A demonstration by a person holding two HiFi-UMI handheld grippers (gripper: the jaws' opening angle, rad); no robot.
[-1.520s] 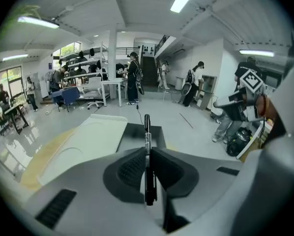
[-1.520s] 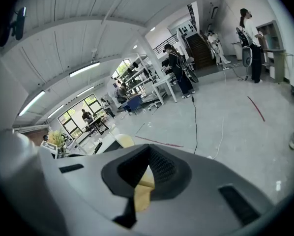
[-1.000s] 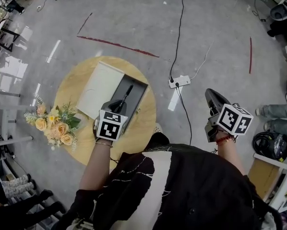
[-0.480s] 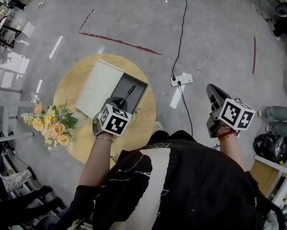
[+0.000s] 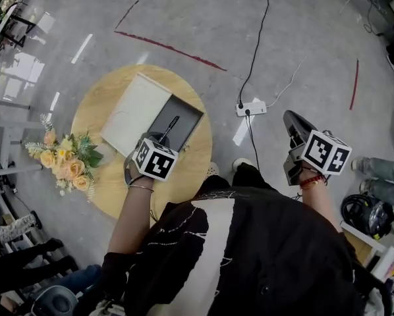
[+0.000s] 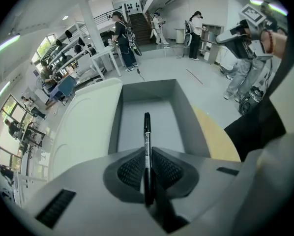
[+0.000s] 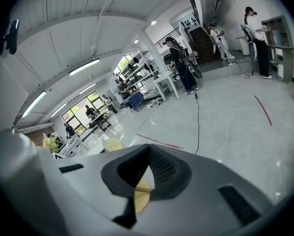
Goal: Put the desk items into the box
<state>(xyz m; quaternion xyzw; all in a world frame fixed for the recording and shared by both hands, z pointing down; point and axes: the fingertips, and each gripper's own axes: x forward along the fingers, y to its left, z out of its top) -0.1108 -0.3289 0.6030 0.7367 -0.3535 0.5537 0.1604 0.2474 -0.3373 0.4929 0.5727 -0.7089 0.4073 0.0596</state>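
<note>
A black pen (image 6: 147, 129) is clamped upright between the pads of my left gripper (image 6: 147, 154), its tip pointing out over the open grey box (image 6: 189, 117). In the head view the left gripper (image 5: 155, 141) hangs over the near end of the box (image 5: 187, 112) with the pen (image 5: 171, 125) above the box's inside. The box's white lid (image 5: 134, 113) lies flat beside it on the left. My right gripper (image 5: 289, 118) is held far to the right, off the table and over the floor; its jaws (image 7: 148, 149) meet at the tips with nothing between them.
The box rests on a round wooden table (image 5: 192, 166). A bunch of yellow and peach flowers (image 5: 65, 163) sits at the table's left edge. A white power strip (image 5: 251, 108) and its cable lie on the floor to the right, and red tape (image 5: 170, 46) marks the floor beyond.
The head camera has shifted a little. My left gripper still grips the pen over the box's near end, and my right gripper stays off to the right.
</note>
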